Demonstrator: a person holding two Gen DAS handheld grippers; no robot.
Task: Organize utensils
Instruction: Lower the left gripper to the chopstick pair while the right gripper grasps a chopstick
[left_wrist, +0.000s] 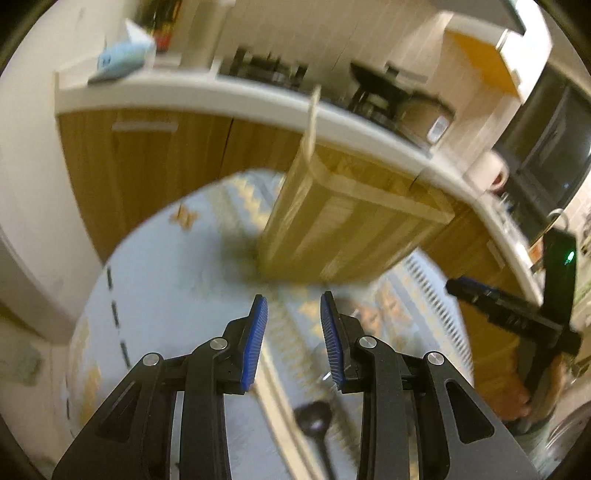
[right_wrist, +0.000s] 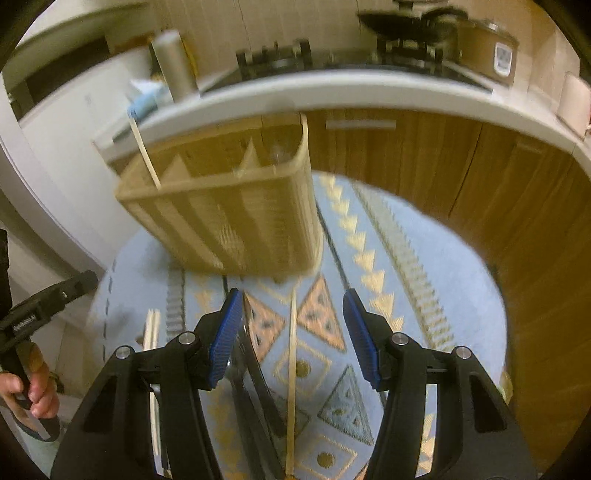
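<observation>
A bamboo utensil holder (left_wrist: 343, 218) with compartments stands on a round table with a blue patterned cloth (left_wrist: 166, 280); one wooden stick (left_wrist: 314, 118) stands in it. It also shows in the right wrist view (right_wrist: 229, 214), stick (right_wrist: 146, 155) at its left. My left gripper (left_wrist: 293, 332) is open and empty above the cloth, with a black spoon (left_wrist: 316, 424) and a pale stick below it. My right gripper (right_wrist: 293, 332) is open over a wooden stick (right_wrist: 292, 369) and a dark utensil (right_wrist: 255, 376) lying on the cloth. More chopsticks (right_wrist: 152, 332) lie at left.
Behind the table runs a white counter (right_wrist: 332, 92) over wooden cabinets, with a stove and pots on it. The right gripper (left_wrist: 509, 314) shows in the left wrist view, the left gripper (right_wrist: 44, 306) and hand in the right wrist view.
</observation>
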